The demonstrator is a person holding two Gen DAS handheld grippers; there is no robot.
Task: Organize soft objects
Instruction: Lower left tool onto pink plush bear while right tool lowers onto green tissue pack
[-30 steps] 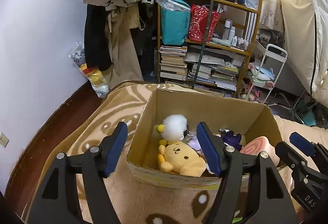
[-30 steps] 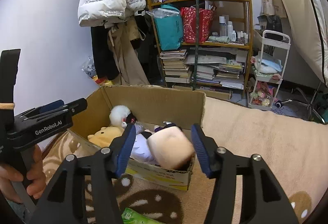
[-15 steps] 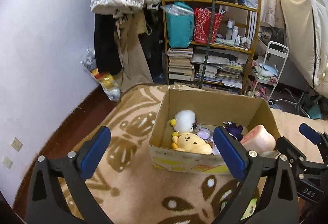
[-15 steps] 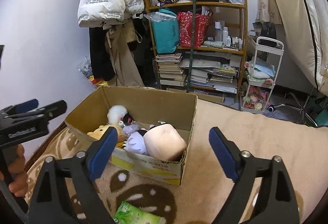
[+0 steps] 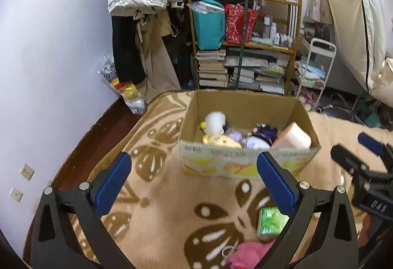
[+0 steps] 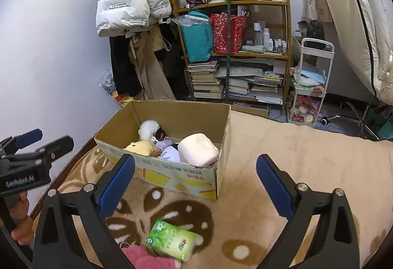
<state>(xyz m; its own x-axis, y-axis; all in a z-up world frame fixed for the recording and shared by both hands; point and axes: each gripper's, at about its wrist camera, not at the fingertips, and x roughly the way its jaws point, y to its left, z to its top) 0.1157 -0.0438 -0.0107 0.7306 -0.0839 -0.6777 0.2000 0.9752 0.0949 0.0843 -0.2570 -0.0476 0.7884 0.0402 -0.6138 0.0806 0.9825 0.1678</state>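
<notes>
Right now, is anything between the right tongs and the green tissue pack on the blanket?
Nothing visible. The right tongs are open and empty above the blanket, and the green tissue pack lies in plain sight below them, beside a pink plush. The cardboard box sits farther back, out of the path.

Yellow, white, purple and pale pink plush toys [image 6: 197,149] are lying in the open cardboard box [image 6: 176,174]; a pink fuzzy plush [image 6: 147,258] is lying nearer, touching a green tissue pack [image 6: 172,239].
</notes>
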